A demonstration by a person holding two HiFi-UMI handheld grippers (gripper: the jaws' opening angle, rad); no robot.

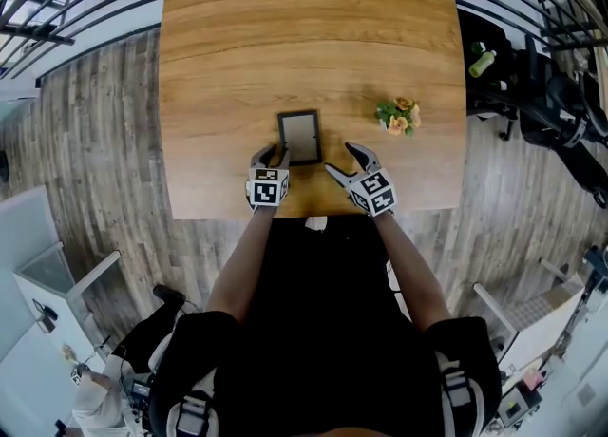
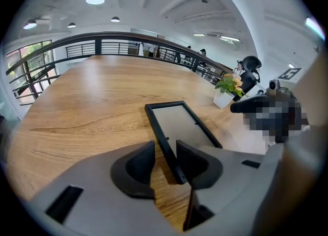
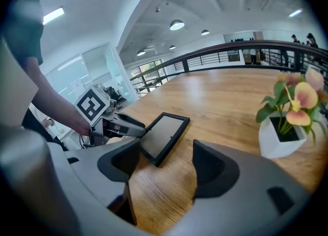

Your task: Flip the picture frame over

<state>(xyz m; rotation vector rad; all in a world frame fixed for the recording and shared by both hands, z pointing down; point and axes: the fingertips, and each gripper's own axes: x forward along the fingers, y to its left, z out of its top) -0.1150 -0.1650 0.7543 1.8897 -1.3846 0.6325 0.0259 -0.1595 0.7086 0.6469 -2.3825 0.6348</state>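
Picture frame [image 1: 299,137] is laid flat on wooden table [image 1: 285,36], just ahead of both grippers. Left gripper [image 1: 273,154] is set over frame's near left corner, jaws half closed with the side rail between them; one pad is against the rail, a sliver of table is seen at the other, so not clamped. Right gripper [image 1: 339,158] is held empty, jaws apart over table, frame ahead-left of it, potted flowers [image 1: 399,118] ahead-right
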